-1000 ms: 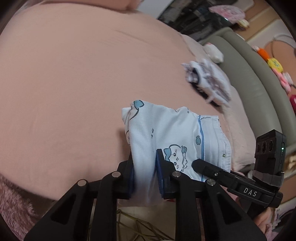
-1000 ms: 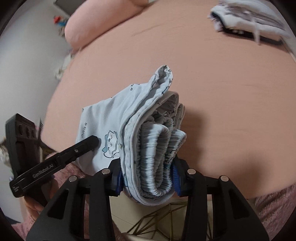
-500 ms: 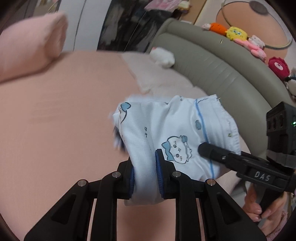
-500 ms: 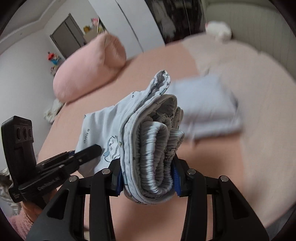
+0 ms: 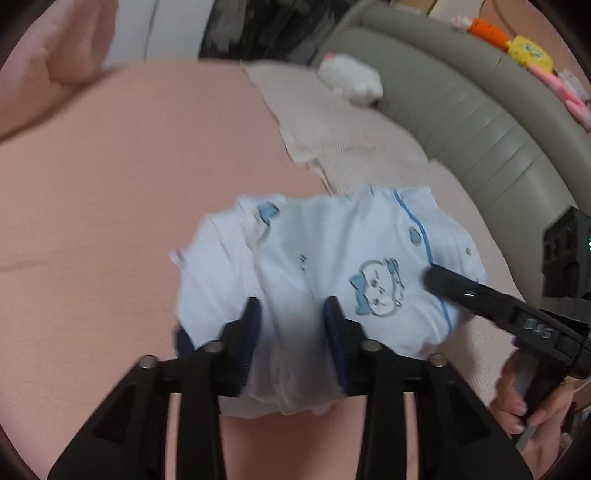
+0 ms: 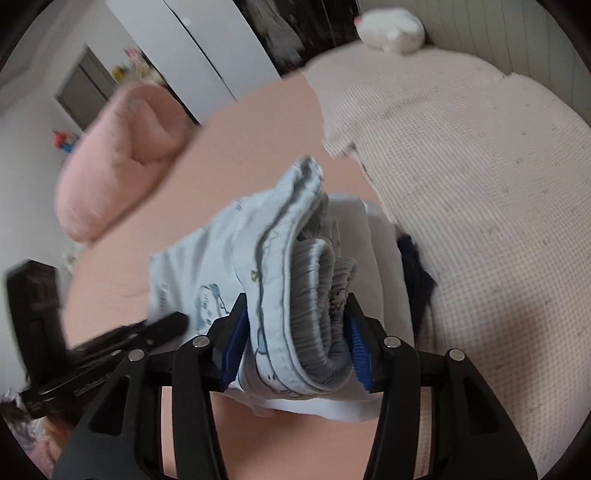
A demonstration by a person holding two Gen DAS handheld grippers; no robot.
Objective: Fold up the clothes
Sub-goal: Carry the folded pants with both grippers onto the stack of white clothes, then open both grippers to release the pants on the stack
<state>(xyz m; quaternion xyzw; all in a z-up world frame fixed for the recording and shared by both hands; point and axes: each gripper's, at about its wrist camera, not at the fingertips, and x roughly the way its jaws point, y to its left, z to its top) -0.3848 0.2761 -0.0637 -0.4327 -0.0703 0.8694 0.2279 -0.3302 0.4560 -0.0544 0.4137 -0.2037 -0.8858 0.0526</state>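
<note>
A folded light-blue garment (image 5: 332, 273) with cartoon cat prints and a blue piping line is held up above the pink bed. My left gripper (image 5: 293, 314) is shut on its near edge. My right gripper (image 6: 295, 314) is shut on the thick folded end with the gathered elastic waistband (image 6: 314, 295). The right gripper's finger also shows in the left wrist view (image 5: 461, 288), touching the garment's right side. Under the garment lies a folded pale piece (image 6: 373, 236) with something dark navy (image 6: 417, 288) beside it.
The pink bed sheet (image 5: 110, 221) fills the left. A beige checked blanket (image 6: 480, 184) covers the right part. A pink pillow (image 6: 118, 158) lies at the far left, a white plush toy (image 6: 391, 26) by the grey padded headboard (image 5: 480, 122).
Both grippers carried the folded garment forward and to the right across the bed, from the bare pink sheet to over a folded pile near the checked blanket. Both stayed shut on it.
</note>
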